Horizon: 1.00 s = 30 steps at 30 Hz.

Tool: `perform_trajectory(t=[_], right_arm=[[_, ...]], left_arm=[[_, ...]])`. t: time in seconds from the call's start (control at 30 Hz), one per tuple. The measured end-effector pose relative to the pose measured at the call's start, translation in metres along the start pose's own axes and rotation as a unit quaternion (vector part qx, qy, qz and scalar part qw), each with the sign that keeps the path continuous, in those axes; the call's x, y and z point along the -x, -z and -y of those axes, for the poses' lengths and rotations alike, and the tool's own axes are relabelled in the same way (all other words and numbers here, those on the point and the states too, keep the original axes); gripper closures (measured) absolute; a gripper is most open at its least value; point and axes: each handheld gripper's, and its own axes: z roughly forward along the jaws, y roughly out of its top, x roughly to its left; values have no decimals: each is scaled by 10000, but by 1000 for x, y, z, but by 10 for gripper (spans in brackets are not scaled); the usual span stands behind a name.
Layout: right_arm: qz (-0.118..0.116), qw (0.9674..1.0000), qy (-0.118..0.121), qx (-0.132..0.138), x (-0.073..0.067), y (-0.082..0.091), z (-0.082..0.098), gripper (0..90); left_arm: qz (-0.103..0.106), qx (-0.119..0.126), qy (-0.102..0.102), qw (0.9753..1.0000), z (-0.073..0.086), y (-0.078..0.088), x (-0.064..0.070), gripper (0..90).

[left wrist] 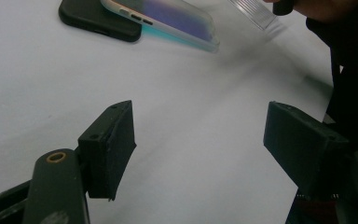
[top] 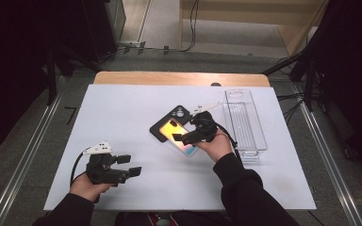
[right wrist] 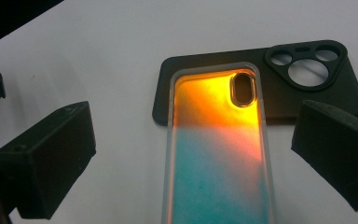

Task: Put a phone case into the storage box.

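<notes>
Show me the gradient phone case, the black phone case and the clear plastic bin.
gradient phone case (right wrist: 216,154), right gripper view, middle of its back
black phone case (right wrist: 279,91), right gripper view, beside its camera cutout
clear plastic bin (top: 259,134), high view, right rim

Clear tray (top: 245,123) on white table (top: 122,113)

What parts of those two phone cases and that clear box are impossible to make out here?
- Black case: its middle is covered by the gradient case lying across it, in the right gripper view.
- Gradient case: its near end is cut off by the bottom edge there.
- Clear box: blurred and cut off by the top edge in the left gripper view.
</notes>
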Motion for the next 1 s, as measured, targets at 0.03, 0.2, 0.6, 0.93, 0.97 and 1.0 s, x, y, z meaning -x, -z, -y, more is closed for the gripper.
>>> perform_trajectory(t=[0.03, 0.2, 0.6, 0.93, 0.97, 1.0], right_arm=[[3, 10000, 25, -13, 1, -1, 1, 0], [66, 9999, 44, -80, 3, -7, 3, 0], [232, 9995, 104, -178, 4, -21, 17, 0], [320, 9987, 194, -346, 5, -34, 26, 0], [337, 9985, 215, -361, 4, -36, 27, 0], [345, 9984, 233, -382, 3, -37, 27, 0]], left_arm=[[2, 1, -2, 10000, 0, 0, 0, 251], [-4, -2, -2, 10000, 0, 0, 0, 251], [-6, -5, -9, 10000, 0, 0, 0, 251], [0, 7, 22, 10000, 0, 0, 0, 251], [0, 6, 28, 10000, 0, 0, 0, 251], [2, 1, 28, 10000, 0, 0, 0, 251]])
